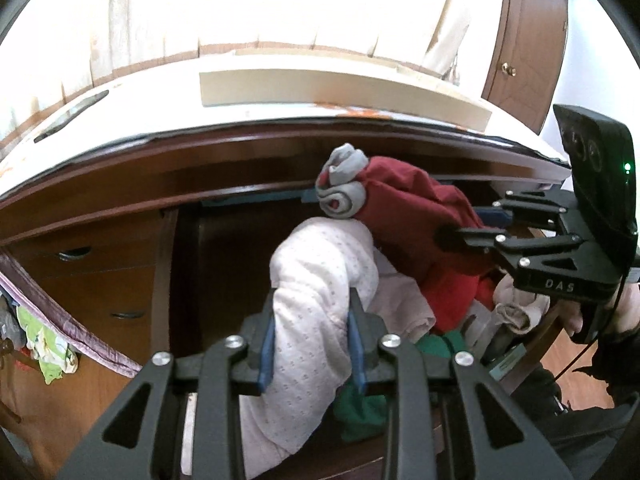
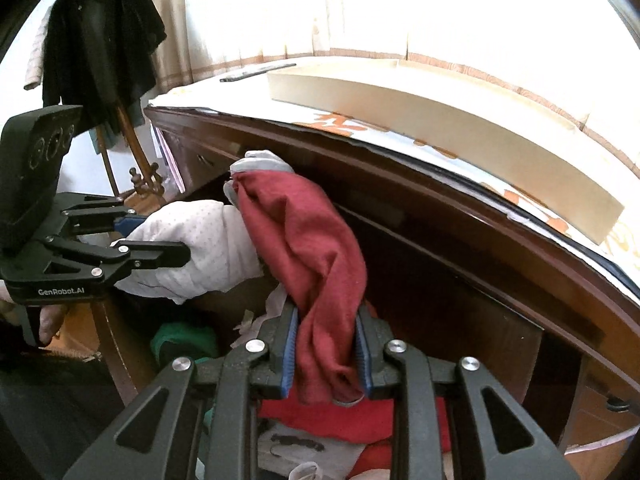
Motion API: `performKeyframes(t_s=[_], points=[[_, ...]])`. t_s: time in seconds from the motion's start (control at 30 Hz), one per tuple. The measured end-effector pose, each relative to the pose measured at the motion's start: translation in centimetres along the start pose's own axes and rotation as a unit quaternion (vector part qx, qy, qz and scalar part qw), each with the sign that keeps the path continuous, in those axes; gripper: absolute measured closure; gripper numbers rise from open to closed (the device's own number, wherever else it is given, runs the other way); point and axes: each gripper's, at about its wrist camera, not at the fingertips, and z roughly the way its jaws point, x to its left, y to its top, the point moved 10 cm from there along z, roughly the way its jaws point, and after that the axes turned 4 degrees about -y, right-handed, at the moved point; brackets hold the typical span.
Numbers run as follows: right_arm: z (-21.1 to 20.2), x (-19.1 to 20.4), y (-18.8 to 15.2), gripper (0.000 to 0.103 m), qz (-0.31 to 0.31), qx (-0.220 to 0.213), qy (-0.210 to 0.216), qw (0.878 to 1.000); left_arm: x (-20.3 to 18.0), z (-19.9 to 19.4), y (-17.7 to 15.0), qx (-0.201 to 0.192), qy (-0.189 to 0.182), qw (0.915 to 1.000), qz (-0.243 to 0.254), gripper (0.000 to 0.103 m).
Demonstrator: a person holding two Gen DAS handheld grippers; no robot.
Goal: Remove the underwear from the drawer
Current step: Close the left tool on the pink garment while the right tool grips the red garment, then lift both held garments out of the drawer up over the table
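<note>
Both hands have a garment clamped, and both garments now hang above the open drawer (image 2: 460, 320) rather than lying in it. The left gripper (image 1: 312, 344) has its jaws drawn in narrow on a white dotted piece of underwear (image 1: 320, 280), which rises from between the blue pads and bulges forward in a thick roll, its long axis running straight away from the jaws. The right gripper (image 2: 326, 352) has its jaws pinched just as narrowly on a dark red piece of underwear (image 2: 308, 248), which stands up from the pads in a long twisted column and ends at a grey waistband (image 1: 342, 188) bunched at the top. The two pieces touch near their far ends, red draped against white, and both lean toward the dark wooden edge of the counter (image 2: 440, 184) above the drawer. More clothes stay below in the drawer: a green one (image 2: 180, 340) and a brighter red one (image 2: 340, 420). The next move probably turns on that counter edge, which overhangs the garments' far ends, so drawing them back toward the person should free them more easily than lifting straight up.
</note>
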Motion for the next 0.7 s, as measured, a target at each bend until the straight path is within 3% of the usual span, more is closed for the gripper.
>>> performKeyframes(t_s=[0.7], points=[[-4.1, -1.0, -0.6, 0.077, 0.027, -0.078, 0.018, 0.996, -1.0, -2.5, 2.1, -0.079, 0.013, 0.9968, 0.004, 0.075]])
